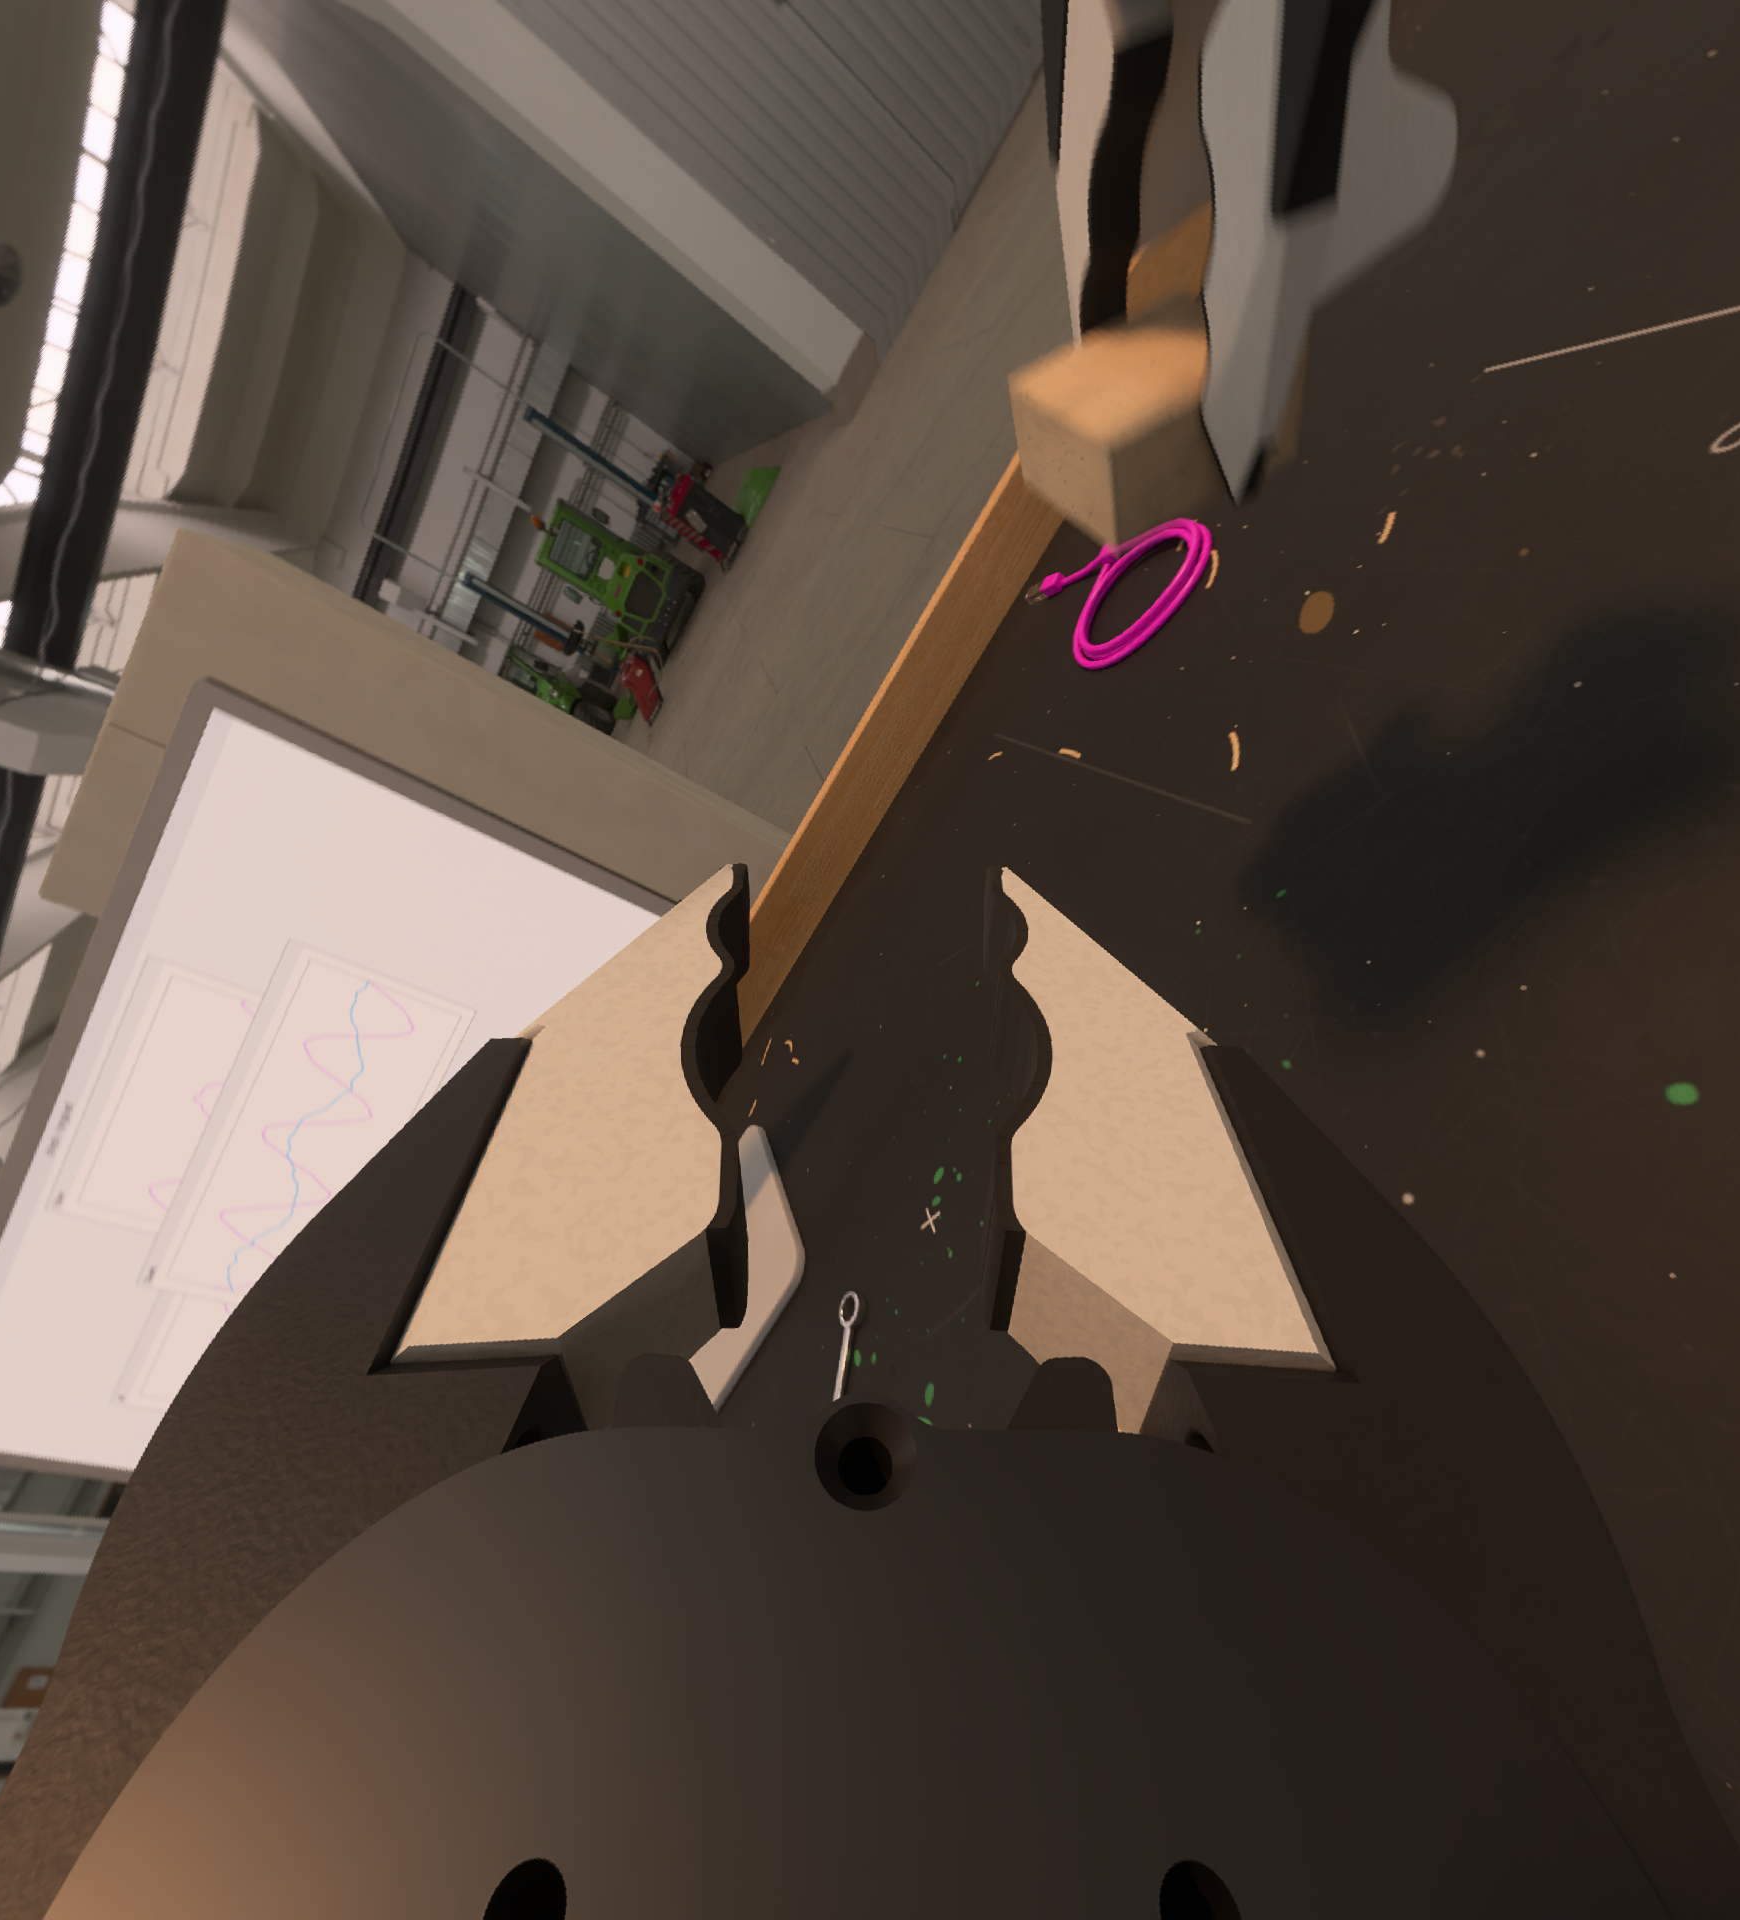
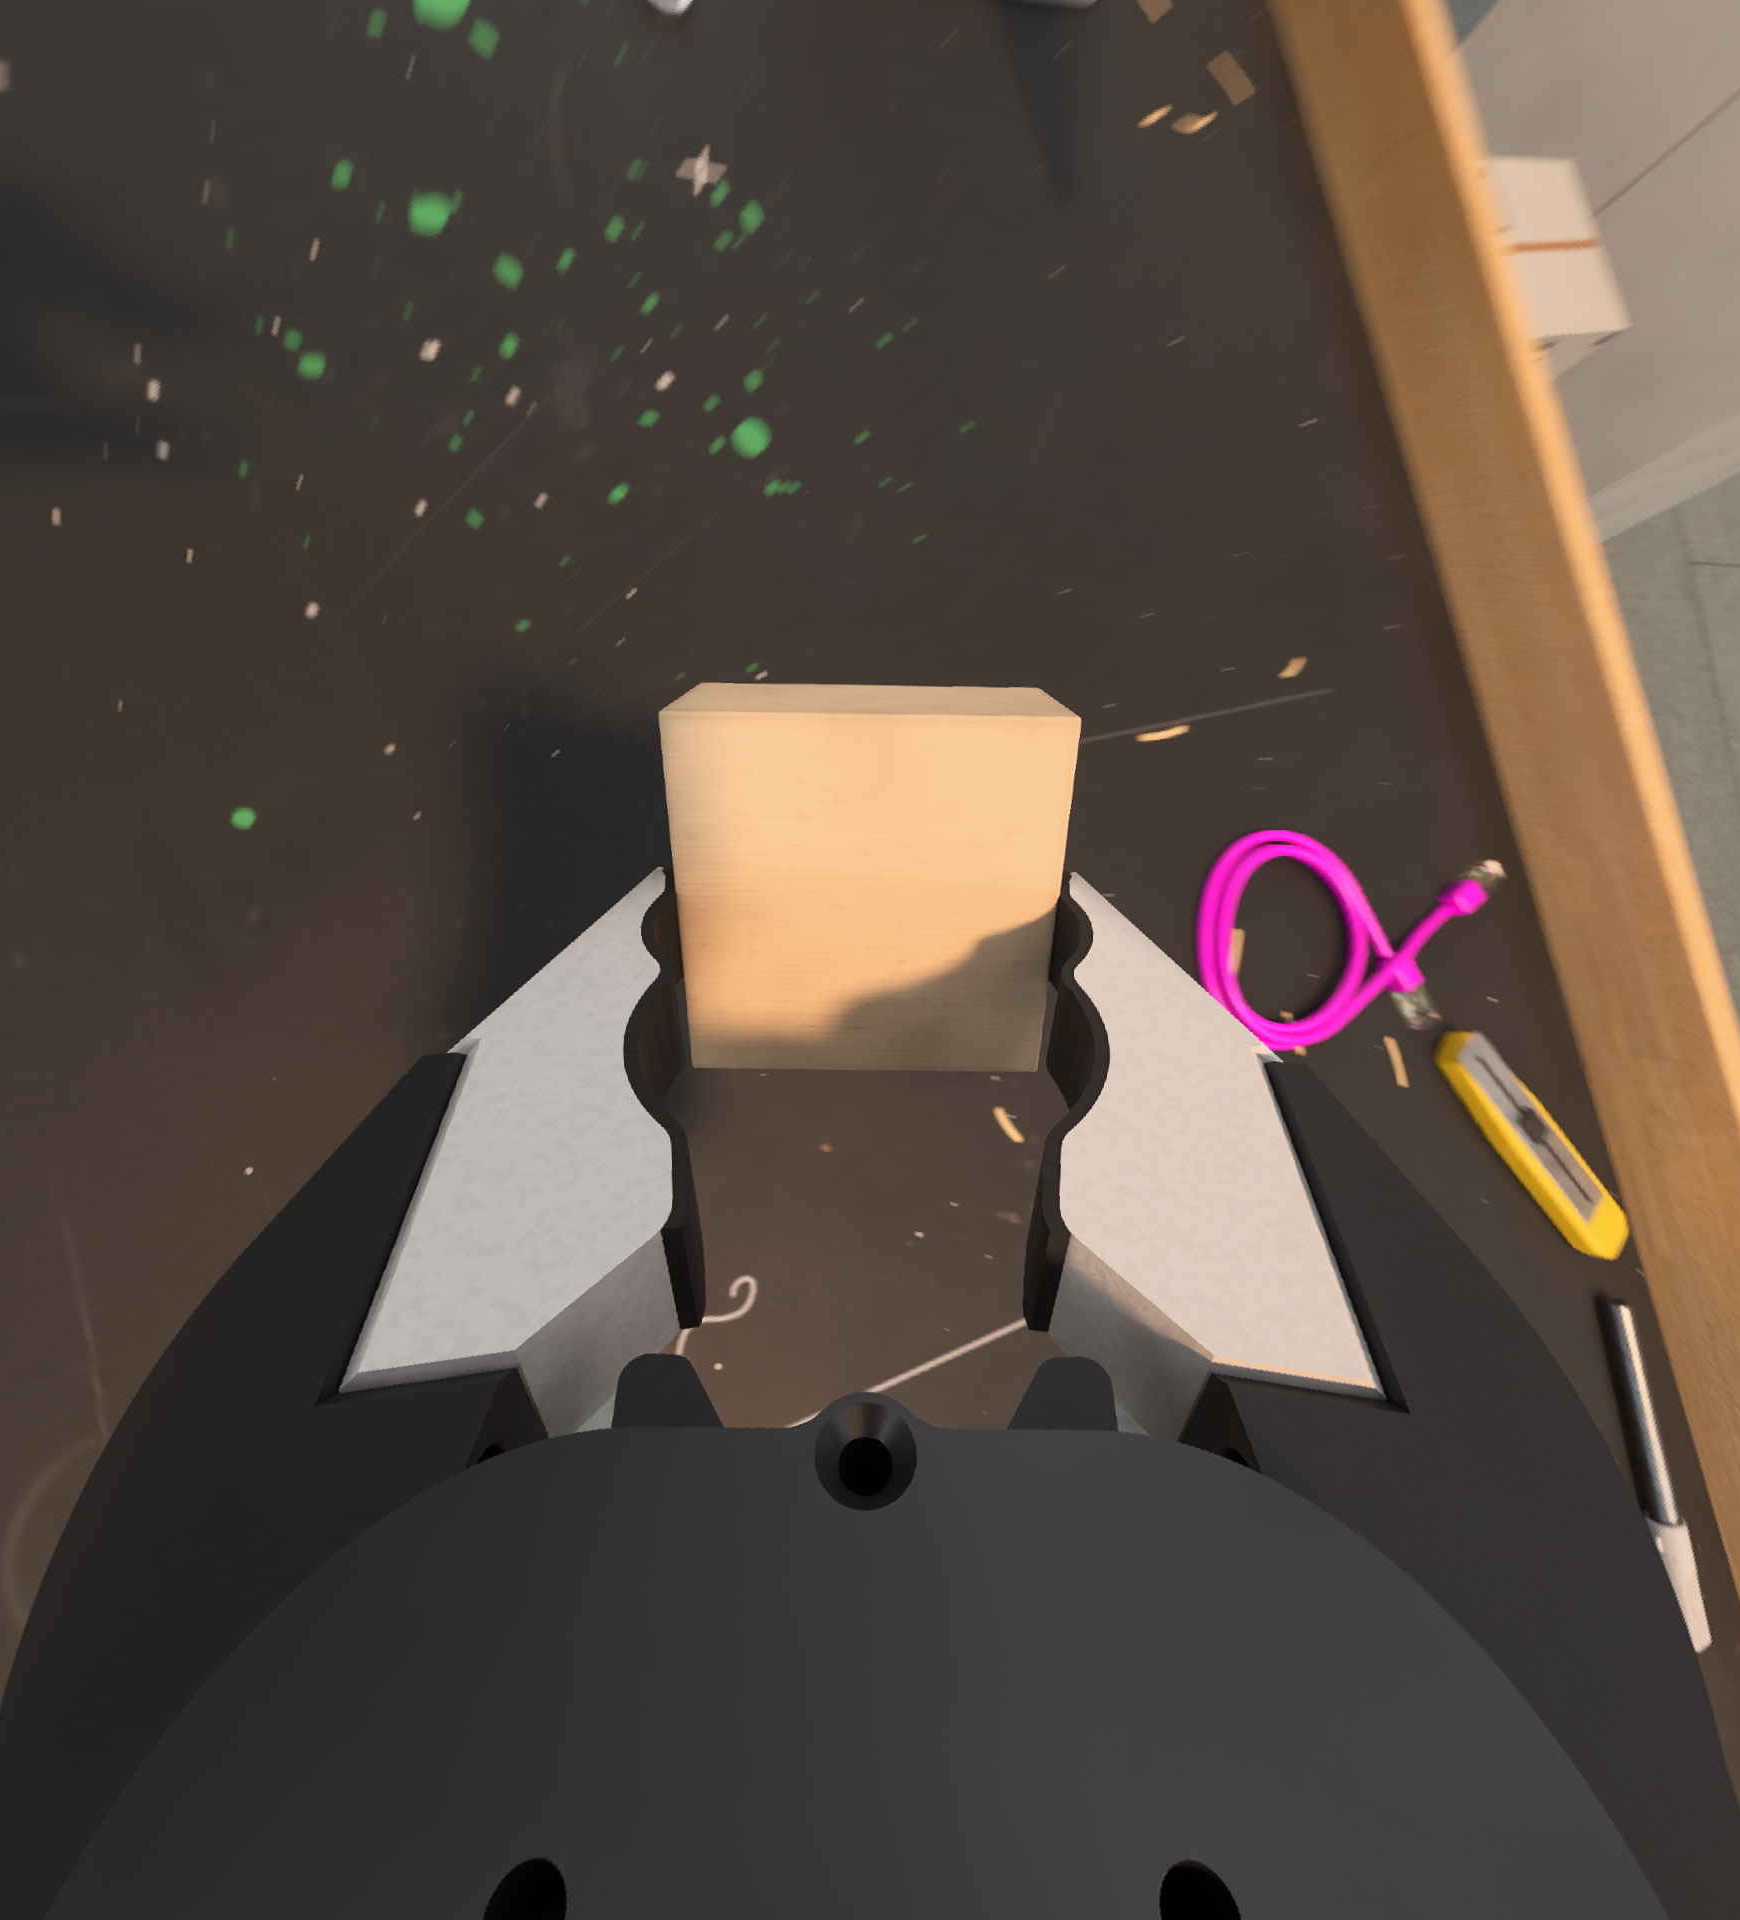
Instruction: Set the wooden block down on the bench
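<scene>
My right gripper is shut on the wooden block, a pale square block clamped between its grey fingertips. It holds the block in the air above the dark bench top; the block's shadow falls to the left. The left wrist view shows the same right gripper far off at the upper right, with the block over the bench. My left gripper is open and empty, low over the bench near its wooden edge.
A coiled pink cable lies right of the block; it also shows in the left wrist view. A yellow utility knife and a marker pen lie along the wooden edge. A small metal pin and a pale flat item lie between my left fingers.
</scene>
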Robot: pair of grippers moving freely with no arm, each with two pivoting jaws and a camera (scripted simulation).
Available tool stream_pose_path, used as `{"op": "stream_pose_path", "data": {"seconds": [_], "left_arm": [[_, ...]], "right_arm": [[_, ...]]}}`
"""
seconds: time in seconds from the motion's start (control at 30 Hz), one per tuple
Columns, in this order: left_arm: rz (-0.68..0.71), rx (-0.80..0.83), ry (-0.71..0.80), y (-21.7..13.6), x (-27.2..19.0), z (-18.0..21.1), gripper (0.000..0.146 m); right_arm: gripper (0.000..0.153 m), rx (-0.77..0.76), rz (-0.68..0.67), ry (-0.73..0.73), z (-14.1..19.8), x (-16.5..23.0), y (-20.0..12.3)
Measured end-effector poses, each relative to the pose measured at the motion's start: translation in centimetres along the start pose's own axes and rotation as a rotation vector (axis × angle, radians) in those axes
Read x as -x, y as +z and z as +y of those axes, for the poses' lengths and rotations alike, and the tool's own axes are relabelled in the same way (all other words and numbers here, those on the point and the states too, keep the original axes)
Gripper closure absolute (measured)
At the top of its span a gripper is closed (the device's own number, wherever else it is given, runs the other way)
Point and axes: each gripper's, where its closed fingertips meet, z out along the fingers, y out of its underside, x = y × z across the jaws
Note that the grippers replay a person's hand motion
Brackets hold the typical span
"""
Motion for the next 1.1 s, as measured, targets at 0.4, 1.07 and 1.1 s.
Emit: {"op": "stream_pose_path", "data": {"seconds": [0.4,1.07,1.1], "left_arm": [[0.169,0.245,-0.136,0.4,-5.3,9.9,0.094],[0.313,0.36,-0.114,1.8,-10.6,13.6,0.093],[0.317,0.363,-0.112,1.8,-10.8,13.7,0.093]], "right_arm": [[0.082,-0.285,0.302,0.364,2.5,-17.5,-17.2],[0.082,-0.553,0.261,1.037,22.7,-20.5,-12.2],[0.082,-0.551,0.259,1.041,22.8,-20.4,-11.9]]}}
